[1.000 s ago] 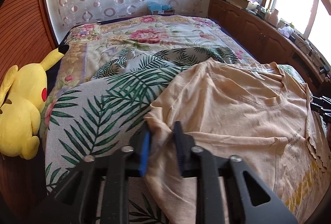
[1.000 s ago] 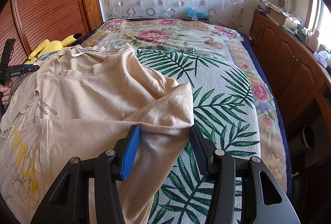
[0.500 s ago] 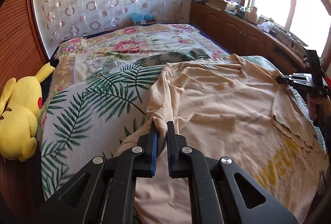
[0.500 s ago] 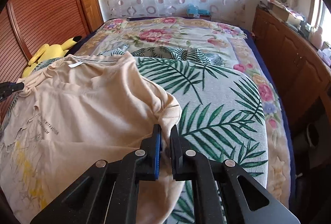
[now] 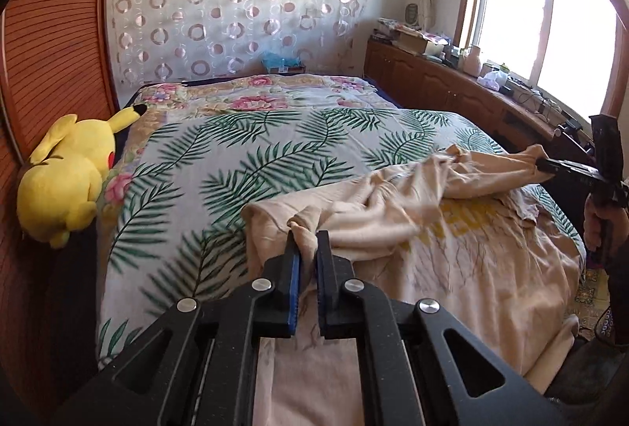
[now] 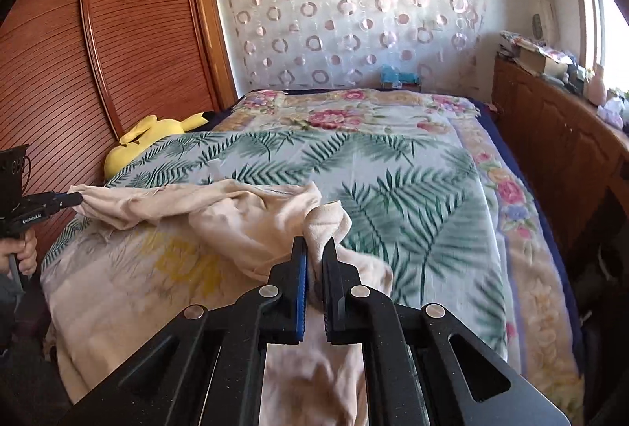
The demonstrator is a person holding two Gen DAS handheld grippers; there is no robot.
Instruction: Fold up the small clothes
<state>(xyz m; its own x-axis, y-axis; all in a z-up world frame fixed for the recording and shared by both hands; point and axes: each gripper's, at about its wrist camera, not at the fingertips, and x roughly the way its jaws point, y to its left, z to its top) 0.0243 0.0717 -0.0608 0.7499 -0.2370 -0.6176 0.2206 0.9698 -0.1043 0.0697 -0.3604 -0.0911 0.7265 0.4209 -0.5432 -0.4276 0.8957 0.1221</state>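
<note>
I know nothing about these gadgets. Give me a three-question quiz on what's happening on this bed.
1. True or false: both tools are clamped on the beige T-shirt.
2. Which toy lies at the bed's edge by the wooden wardrobe? A) teddy bear B) yellow plush C) doll
3. Fill in: the blanket under the shirt has a green ____ print.

Key
1. True: left tool and right tool each pinch a bunch of its fabric.
2. B, the yellow plush.
3. Leaf: see the blanket.
</note>
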